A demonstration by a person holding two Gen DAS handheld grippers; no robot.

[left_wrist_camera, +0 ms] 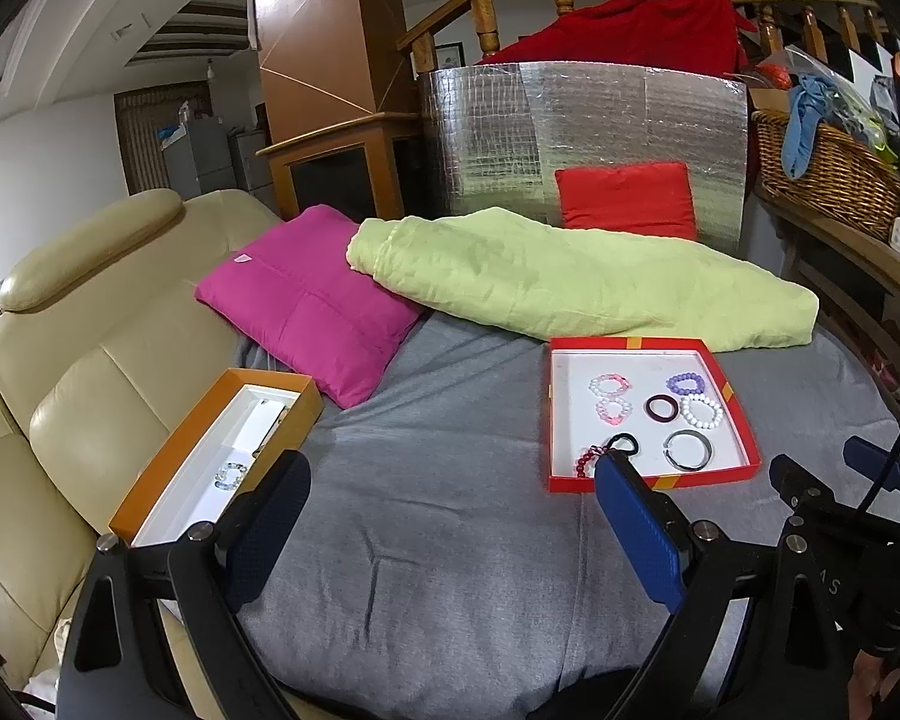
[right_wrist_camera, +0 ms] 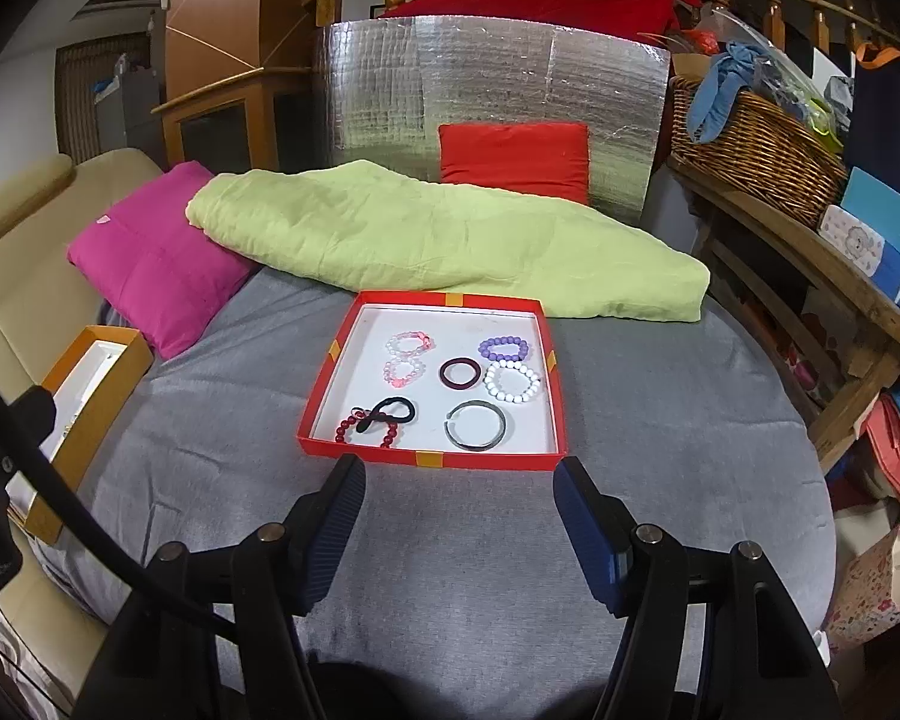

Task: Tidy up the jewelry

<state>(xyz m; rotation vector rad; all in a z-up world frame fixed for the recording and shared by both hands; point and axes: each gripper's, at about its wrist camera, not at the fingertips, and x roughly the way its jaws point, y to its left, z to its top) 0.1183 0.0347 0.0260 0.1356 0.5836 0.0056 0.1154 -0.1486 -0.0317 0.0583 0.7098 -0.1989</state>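
A red tray (right_wrist_camera: 432, 457) sits on the grey cloth and holds several bracelets: purple beads (right_wrist_camera: 503, 349), white beads (right_wrist_camera: 512, 382), a dark ring (right_wrist_camera: 460, 373), a grey bangle (right_wrist_camera: 475, 417), a black hair tie (right_wrist_camera: 390, 410), red beads (right_wrist_camera: 354, 427) and two pink ones (right_wrist_camera: 409, 342). It also shows in the left wrist view (left_wrist_camera: 744, 414). An orange box (left_wrist_camera: 168, 462) at the left holds one clear bead bracelet (left_wrist_camera: 230, 474). My left gripper (left_wrist_camera: 450, 483) is open and empty above the cloth. My right gripper (right_wrist_camera: 459, 477) is open and empty just before the tray.
A pink cushion (right_wrist_camera: 156, 267), a green blanket (right_wrist_camera: 438, 240) and a red cushion (right_wrist_camera: 513, 159) lie behind the tray. A beige sofa (left_wrist_camera: 60, 360) is at the left. A wooden shelf with a wicker basket (right_wrist_camera: 750, 150) stands at the right.
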